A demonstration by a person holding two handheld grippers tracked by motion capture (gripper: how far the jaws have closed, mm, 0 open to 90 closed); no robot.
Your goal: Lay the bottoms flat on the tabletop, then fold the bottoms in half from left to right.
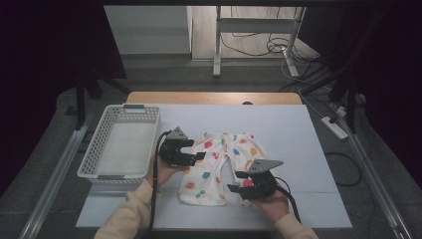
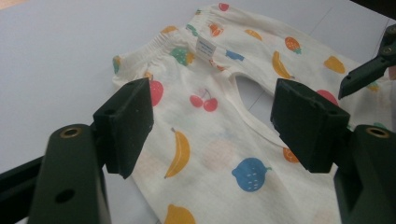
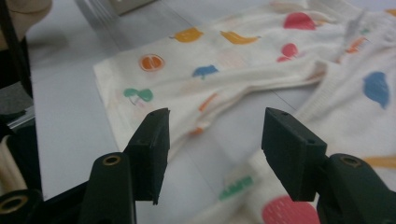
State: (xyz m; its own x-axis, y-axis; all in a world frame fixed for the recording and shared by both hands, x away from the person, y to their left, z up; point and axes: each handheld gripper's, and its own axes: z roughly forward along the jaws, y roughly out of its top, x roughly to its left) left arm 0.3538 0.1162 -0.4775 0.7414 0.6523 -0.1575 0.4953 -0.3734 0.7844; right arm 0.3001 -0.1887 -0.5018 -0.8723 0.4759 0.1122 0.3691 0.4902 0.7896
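I see the fruit-print trousers [image 1: 221, 167] lying flat on the white counter [image 1: 298, 149], roughly at its middle, with the elastic waistband toward the far edge and the two legs running toward me. The garment is cream with coloured fruit motifs: bananas, cherries, strawberries.

Left tool [image 1: 199, 157]: I hold it over the outer edge of the trouser leg on the left side of the high view. In the left gripper view its jaws stand spread, with the fabric [image 2: 210, 140] lying below and between them. The pads do not press on the cloth. The waistband label [image 2: 204, 46] is visible beyond the jaws.

Right tool [image 1: 238, 181]: I hold it at the lower end of the other leg, near the cuff. In the right gripper view its jaws are parted, with a strip of bare counter and the cuff edge of the trousers [image 3: 280, 84] below the gap. Nothing is pinched between the pads. The far leg extends across the upper part of that view.

White basket [image 1: 99, 172]: it stands on the counter to the left of the trousers, just beside my left hand [image 1: 161, 174], apart from the garment. Its perforated walls are upright.

My right hand [image 1: 273, 199] grips the right tool from below, and a black cable trails from each tool toward me.
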